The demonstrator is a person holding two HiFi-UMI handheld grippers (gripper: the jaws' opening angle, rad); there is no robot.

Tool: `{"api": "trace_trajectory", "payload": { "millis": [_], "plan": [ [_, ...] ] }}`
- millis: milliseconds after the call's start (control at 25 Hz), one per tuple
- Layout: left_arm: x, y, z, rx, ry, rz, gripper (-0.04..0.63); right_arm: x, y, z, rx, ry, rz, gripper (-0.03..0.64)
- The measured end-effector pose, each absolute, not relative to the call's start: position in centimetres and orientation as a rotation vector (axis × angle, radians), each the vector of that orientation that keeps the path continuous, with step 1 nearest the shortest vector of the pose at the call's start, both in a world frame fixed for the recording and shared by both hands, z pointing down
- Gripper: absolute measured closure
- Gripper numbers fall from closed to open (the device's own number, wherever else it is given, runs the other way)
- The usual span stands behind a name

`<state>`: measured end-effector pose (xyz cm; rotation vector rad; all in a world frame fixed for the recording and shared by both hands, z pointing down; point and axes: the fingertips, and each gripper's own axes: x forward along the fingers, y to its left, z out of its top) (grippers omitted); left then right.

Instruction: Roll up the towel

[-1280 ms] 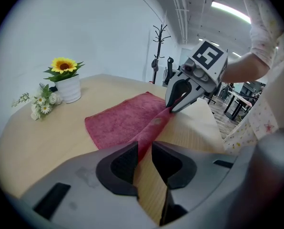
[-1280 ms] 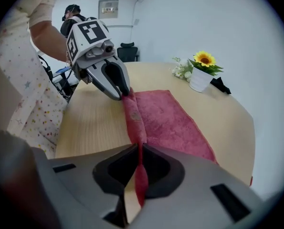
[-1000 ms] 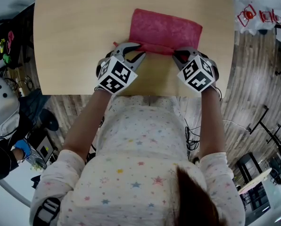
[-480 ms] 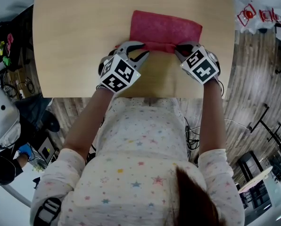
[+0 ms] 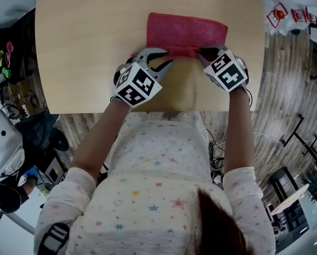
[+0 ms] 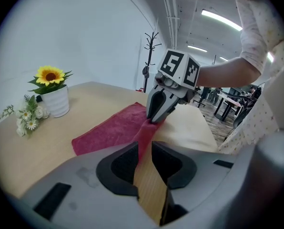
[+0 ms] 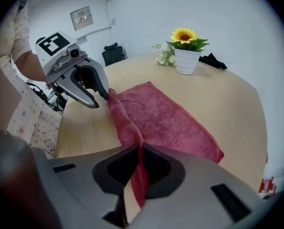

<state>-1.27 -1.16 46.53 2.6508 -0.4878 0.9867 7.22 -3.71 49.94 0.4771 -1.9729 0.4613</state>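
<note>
Pale wooden tabletop (image 5: 84,47) fills the upper part of the head view, with wood-plank floor (image 5: 286,89) to its right. A red terry towel (image 5: 186,31) lies flat on the tabletop's far half, and its near edge is gathered into a ridge. The left gripper (image 5: 166,57) and the right gripper (image 5: 203,51) meet that ridge at its two ends. In the left gripper view, the jaws are closed to a narrow slit on the towel's edge. The red cloth runs taut from them to the right gripper, which pinches the same edge further along. A white pot with a sunflower (image 6: 54,99) stands on the tabletop beyond the towel. In the right gripper view, the jaws are likewise clamped on a fold of red cloth, which hangs below them. The rest of the towel spreads flat towards the pot.
</note>
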Motion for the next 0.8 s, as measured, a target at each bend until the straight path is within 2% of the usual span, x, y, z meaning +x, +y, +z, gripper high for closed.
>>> {"api": "trace_trajectory", "payload": {
  "millis": [320,480,800],
  "plan": [
    [-2.4,-1.6,49.4,2.577,-0.511,1.074,0.504,7.5,-4.0,50.1,0.522,-1.97,0.483,0.578],
    [-2.9,-1.8,50.0,2.566,-0.494,1.082,0.503,7.5,-4.7,49.8,0.563,-1.948,0.388,0.54],
    [-2.7,-1.7,50.2,2.585,-0.476,1.075,0.505,7.8,-5.1,46.8,0.694,-2.023,0.357,0.538]
  ]
}}
